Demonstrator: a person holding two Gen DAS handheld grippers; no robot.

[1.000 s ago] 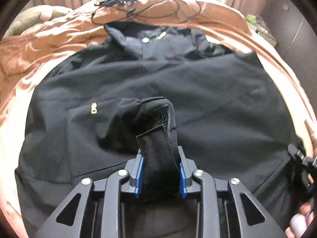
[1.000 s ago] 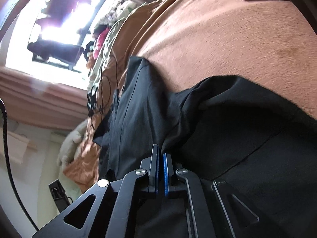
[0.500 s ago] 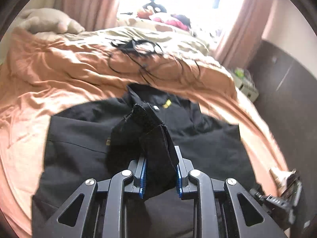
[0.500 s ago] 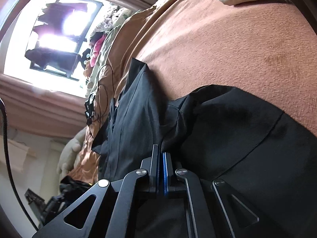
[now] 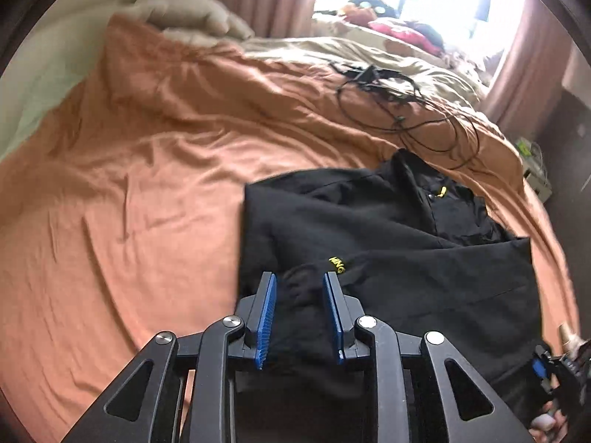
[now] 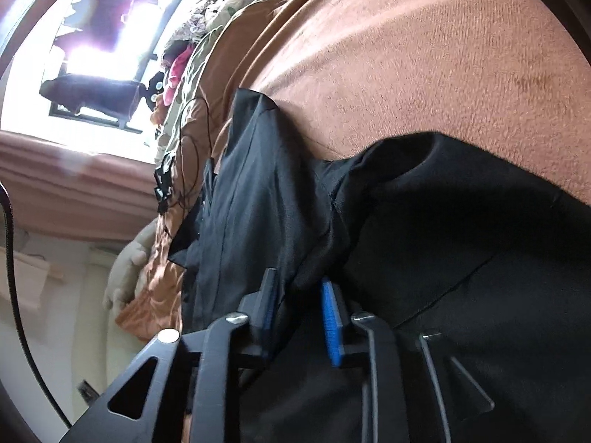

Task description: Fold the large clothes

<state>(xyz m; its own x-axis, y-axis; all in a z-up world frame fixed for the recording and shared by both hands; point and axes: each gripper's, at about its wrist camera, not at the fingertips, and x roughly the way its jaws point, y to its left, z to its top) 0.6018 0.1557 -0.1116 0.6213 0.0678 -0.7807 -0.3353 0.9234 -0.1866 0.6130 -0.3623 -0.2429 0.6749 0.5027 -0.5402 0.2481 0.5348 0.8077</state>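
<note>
**Inspector:** Two sets of tongs in view. State of each?

**Me:** My left tongs [image 5: 300,288] are opening; the blue pads [image 5: 266,317] stand apart, and a bunched fold of the black jacket [image 5: 399,258] sits between them without being pressed. My right tongs [image 6: 299,295] are opening too, pads apart, with dark cloth of the same jacket lying in the gap, loose.

**Inspector:** Where is the jacket?

**Me:** It lies on the bed, on the orange cover [image 5: 147,170], towards the right of the left wrist view. Its left side is folded in to a straight edge, the collar is at the far end, and a small yellow logo [image 5: 337,264] shows just beyond my left pads.

**Inspector:** Anything else on the bed?

**Me:** A tangle of black cable [image 5: 402,110] beyond the collar, apart from it, and a beige pillow [image 5: 192,14] at the far left corner.
</note>
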